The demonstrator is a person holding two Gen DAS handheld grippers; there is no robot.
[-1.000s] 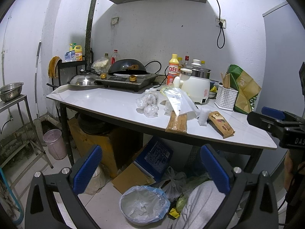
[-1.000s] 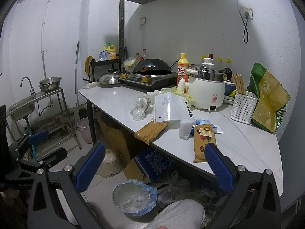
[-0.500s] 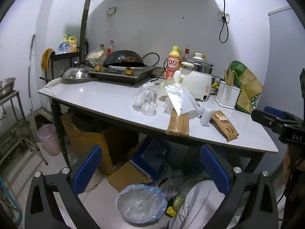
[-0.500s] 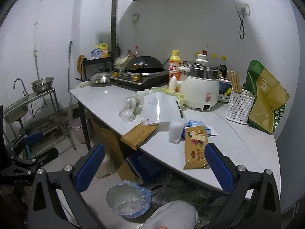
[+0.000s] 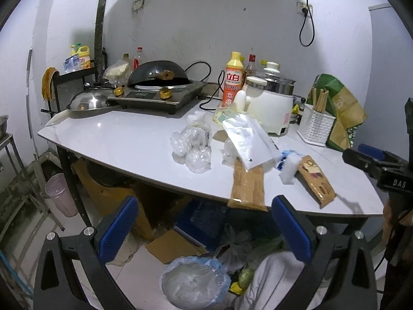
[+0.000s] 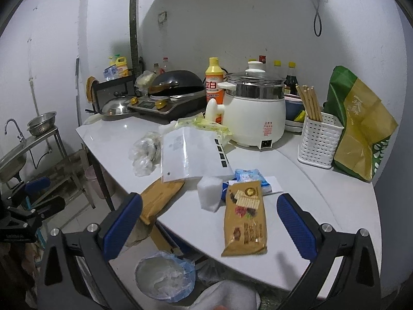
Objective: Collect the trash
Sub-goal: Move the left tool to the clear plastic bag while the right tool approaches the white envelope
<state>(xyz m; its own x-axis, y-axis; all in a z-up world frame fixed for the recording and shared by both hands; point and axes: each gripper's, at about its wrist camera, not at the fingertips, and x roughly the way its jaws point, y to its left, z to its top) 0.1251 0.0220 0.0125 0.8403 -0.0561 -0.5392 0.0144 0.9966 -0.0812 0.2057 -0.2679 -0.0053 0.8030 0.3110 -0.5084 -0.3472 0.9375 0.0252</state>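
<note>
Both spread wide and empty: left hand-held gripper (image 5: 204,226), right hand-held gripper (image 6: 209,222), ribbed blue pads. On glossy white worktop (image 6: 322,193): flat brown cracker packet (image 6: 245,219), crinkled clear plastic (image 5: 192,146), white foam block (image 6: 209,192). Below, on the floor, blue-lined round bin (image 6: 165,275).

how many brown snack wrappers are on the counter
2: a printed brown wrapper lies near the counter's front edge between the right gripper's fingers; a plain brown wrapper overhangs the edge, partly under the white pouch. Others may be hidden.
</note>
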